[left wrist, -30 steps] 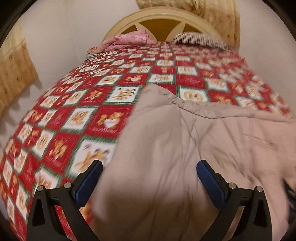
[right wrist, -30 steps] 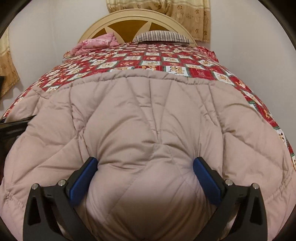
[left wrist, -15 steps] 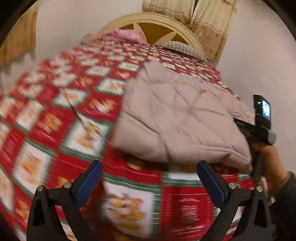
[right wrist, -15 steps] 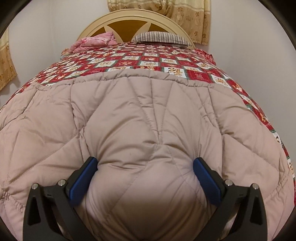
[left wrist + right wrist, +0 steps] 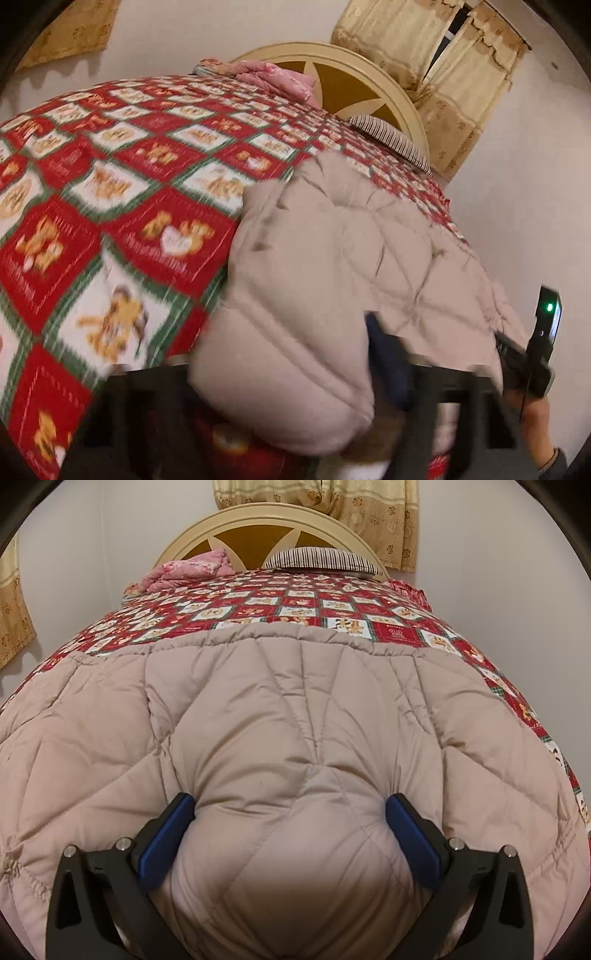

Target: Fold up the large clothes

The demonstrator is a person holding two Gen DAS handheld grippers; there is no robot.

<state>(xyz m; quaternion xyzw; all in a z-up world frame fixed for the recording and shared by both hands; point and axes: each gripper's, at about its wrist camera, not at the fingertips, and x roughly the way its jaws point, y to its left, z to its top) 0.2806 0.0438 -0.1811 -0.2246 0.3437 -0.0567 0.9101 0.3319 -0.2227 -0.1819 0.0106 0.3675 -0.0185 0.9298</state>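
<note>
Quilted beige coat [image 5: 295, 709] lies on the bed [image 5: 122, 206]. Right claw [image 5: 290, 834] pinches a puffy bunch; left claw [image 5: 280, 369], blurred, has just been closing around its corner; grip uncertain.

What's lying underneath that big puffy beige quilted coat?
The quilted coat lies on a red patchwork bedspread, which shows around its edges. Whatever is directly under the coat is covered.

My right gripper [image 5: 290, 834] bites a puffy fold of the beige quilted coat [image 5: 280, 716], pads seemingly pressing in; it covers the red patchwork bedspread [image 5: 295, 603].
</note>
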